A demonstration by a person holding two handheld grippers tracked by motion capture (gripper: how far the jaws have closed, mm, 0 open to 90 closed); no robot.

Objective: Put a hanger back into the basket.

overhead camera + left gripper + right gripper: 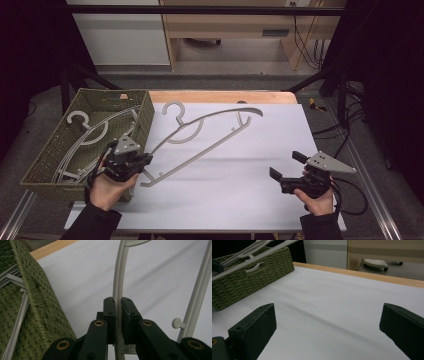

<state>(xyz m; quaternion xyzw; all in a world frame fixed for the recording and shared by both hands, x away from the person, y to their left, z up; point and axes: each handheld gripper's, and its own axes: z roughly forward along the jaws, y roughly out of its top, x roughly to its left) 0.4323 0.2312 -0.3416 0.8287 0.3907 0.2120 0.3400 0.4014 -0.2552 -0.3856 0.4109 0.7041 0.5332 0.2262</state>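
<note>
The high view looks forward and down from above the person's side, taking in the whole white tabletop (240,170), the green basket (50,160) at its left and the floor beyond. The left gripper view sits very close, low along its own fingers (110,315), facing up the grey hanger (118,277) with the basket wall (42,305) at its left edge. The right gripper view rides low over the tabletop (332,305), looking across it towards the basket (249,277). All three views share the basket and the white surface.

hanger (200,142): pale grey plastic | your left jaws clamp its lower end | slanting across the desk (240,185), hook far
</note>
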